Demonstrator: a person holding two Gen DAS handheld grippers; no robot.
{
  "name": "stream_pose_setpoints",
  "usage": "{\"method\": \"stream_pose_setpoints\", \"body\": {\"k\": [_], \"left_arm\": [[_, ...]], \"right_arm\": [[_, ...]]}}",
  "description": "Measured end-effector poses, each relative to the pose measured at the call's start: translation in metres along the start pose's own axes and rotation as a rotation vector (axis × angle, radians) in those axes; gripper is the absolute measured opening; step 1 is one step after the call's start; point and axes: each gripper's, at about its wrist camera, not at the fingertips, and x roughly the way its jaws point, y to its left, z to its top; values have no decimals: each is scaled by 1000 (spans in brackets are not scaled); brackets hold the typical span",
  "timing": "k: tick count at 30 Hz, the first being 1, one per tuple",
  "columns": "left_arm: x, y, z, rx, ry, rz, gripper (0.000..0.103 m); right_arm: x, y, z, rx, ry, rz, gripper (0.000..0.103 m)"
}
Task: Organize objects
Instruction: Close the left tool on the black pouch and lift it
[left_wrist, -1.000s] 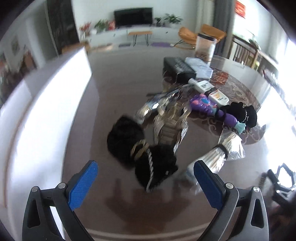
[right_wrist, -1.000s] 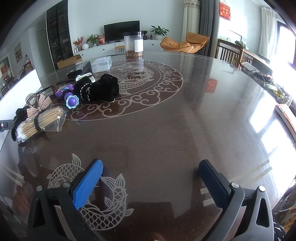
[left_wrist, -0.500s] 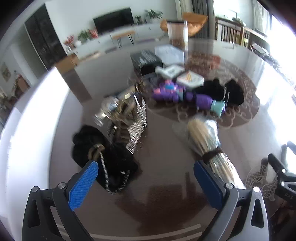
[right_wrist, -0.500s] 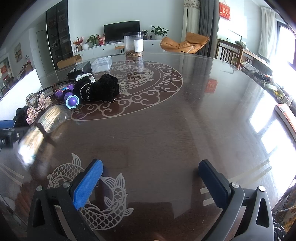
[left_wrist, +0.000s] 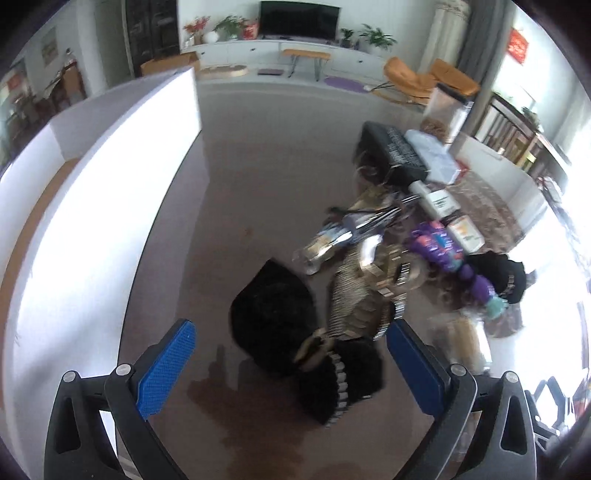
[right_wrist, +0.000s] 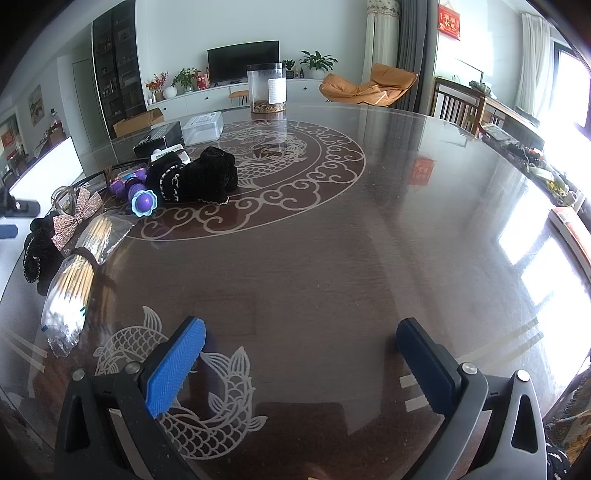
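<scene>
Daylight floods in from the right of both frames, blowing out that edge. The glossy table mirrors glare. The left wrist view is motion-blurred; fisheye bending darkens every corner.

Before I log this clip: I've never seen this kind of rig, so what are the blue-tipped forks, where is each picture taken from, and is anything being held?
Each fork is a hand-held two-finger gripper with a fisheye camera looking along its fingers. The left wrist view shows the left gripper open above a fuzzy black hair accessory, holding nothing. The right wrist view shows the right gripper open and empty over the patterned table. On the table lie a rhinestone bow, a bagged bundle of sticks, a purple toy and a clear jar.
</scene>
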Motion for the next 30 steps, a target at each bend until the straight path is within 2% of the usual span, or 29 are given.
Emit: {"method": "stream_pose_setpoints", "body": {"k": [3,8,12,15,22,27,30], "left_arm": [[9,12,-7,-30,27,2,103],[-5,17,-19,2,9,61,103],[-13,13,-17,41,-30,20,103],[-1,9,-8,59,-7,0,103],[36,18,-1,-10,63,-19,103],[44,5,-4,74,43,69,103],[42,3,-9,93,1,54,103]], "right_arm": [[0,0,1,0,-1,0,103],[0,0,1,1,-1,0,103],[0,0,1,1,-1,0,103],[0,0,1,0,-1,0,103],[0,0,0,1,-2,0,103],[1,0,1,-4,3,2,103],[1,-1,2,-9,12,7,103]]}}
